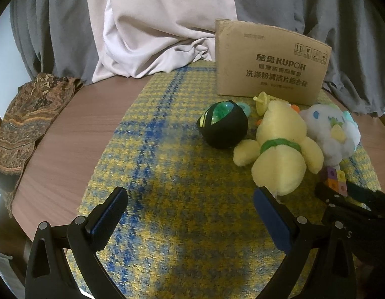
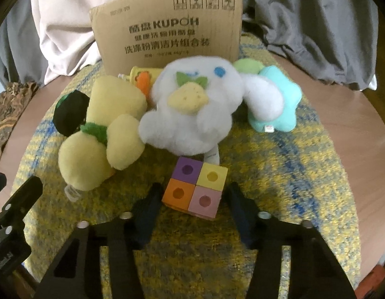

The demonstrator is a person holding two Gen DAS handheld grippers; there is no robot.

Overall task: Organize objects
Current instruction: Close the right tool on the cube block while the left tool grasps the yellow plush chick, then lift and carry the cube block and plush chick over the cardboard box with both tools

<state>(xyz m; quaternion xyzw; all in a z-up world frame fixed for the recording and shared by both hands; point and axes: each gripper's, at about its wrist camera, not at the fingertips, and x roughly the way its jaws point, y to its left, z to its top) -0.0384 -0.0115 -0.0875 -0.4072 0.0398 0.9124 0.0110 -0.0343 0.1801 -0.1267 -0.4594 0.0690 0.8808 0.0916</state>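
A cardboard box (image 1: 270, 61) stands at the back of a yellow-blue mat (image 1: 182, 164); it also shows in the right wrist view (image 2: 167, 27). In front lie a black-green ball (image 1: 223, 127), a yellow plush (image 1: 279, 149), a white plush (image 1: 329, 129) and a coloured block cube (image 1: 335, 178). My left gripper (image 1: 190, 214) is open and empty over the mat. My right gripper (image 2: 192, 201) is open with its fingers either side of the cube (image 2: 196, 190), not touching. The white plush (image 2: 192, 109), yellow plush (image 2: 102, 134) and a teal star plush (image 2: 277, 99) lie beyond.
A patterned cloth (image 1: 30, 122) hangs over the round wooden table's (image 1: 75, 129) left edge. Grey and pale fabric (image 1: 152, 25) is piled behind the table. Small yellow and orange toys (image 1: 263, 102) lie by the box. The right gripper's body (image 1: 354, 206) is at the left view's right edge.
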